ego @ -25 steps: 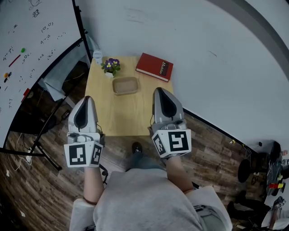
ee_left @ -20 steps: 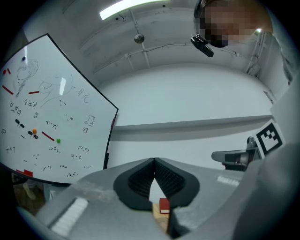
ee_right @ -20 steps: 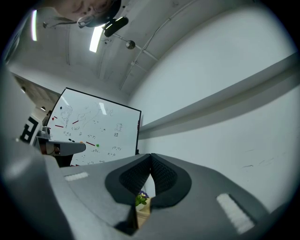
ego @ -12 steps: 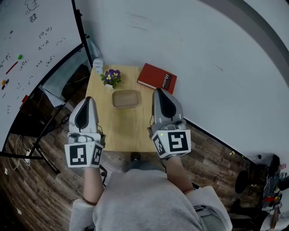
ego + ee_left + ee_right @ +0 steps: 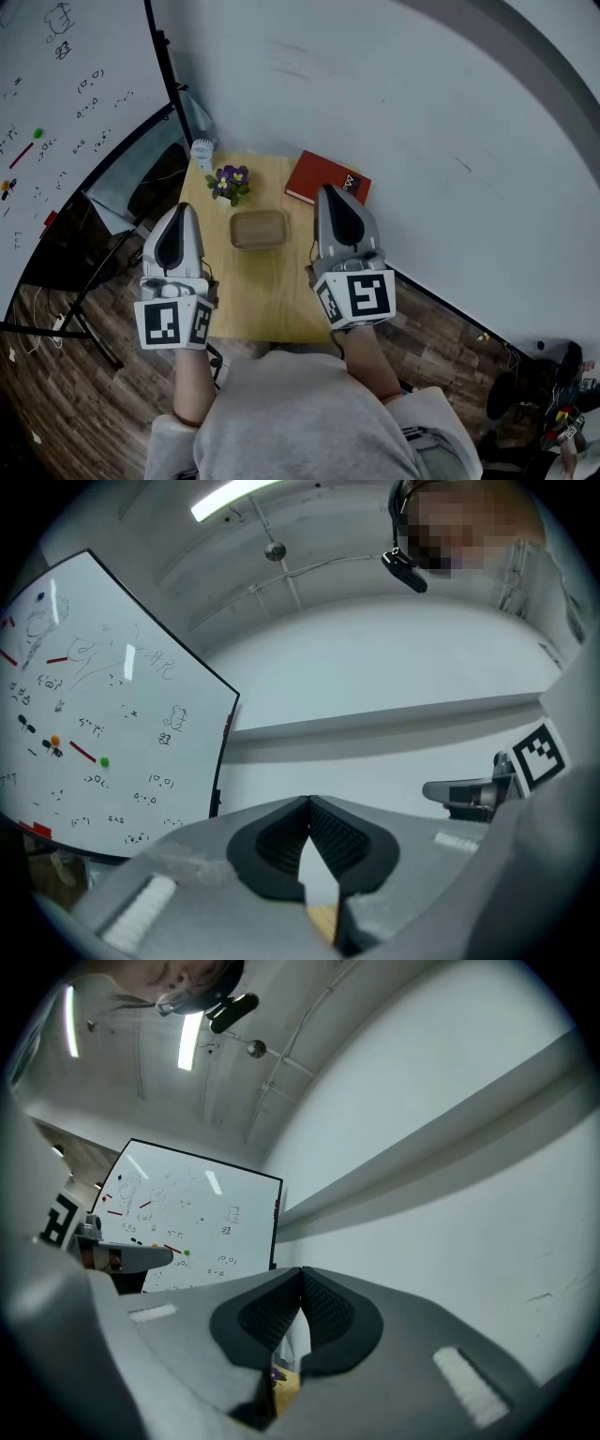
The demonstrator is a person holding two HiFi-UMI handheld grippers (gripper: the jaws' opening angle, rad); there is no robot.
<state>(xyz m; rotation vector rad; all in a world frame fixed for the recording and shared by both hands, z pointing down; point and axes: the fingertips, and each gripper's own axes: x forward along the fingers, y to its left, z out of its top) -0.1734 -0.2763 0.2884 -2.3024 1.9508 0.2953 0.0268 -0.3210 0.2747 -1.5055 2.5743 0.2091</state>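
White wall (image 5: pixel 422 112) fills the far and right parts of the head view. A whiteboard (image 5: pixel 56 112) covered in scribbles stands at the left, above dark wood floor (image 5: pixel 56 394). Between them sits a small, light wooden counter (image 5: pixel 281 291).

The left gripper (image 5: pixel 181 208), grey, hangs over the counter's left edge. Its fingers (image 5: pixel 281 841) are pressed together at the tips with nothing between them. The right gripper (image 5: pixel 328 192) hangs over the counter's right side, and its tip overlaps the near edge of a red book (image 5: pixel 323 169) lying at the far right corner. Its fingers (image 5: pixel 272 1316) are likewise closed and empty.

A shallow tan dish (image 5: pixel 260 229) lies in the middle of the counter, between the two grippers and apart from both. Just beyond it, to the left, stands a small pot of purple flowers (image 5: pixel 228 180). A white cup (image 5: pixel 202 150) sits at the far left corner.
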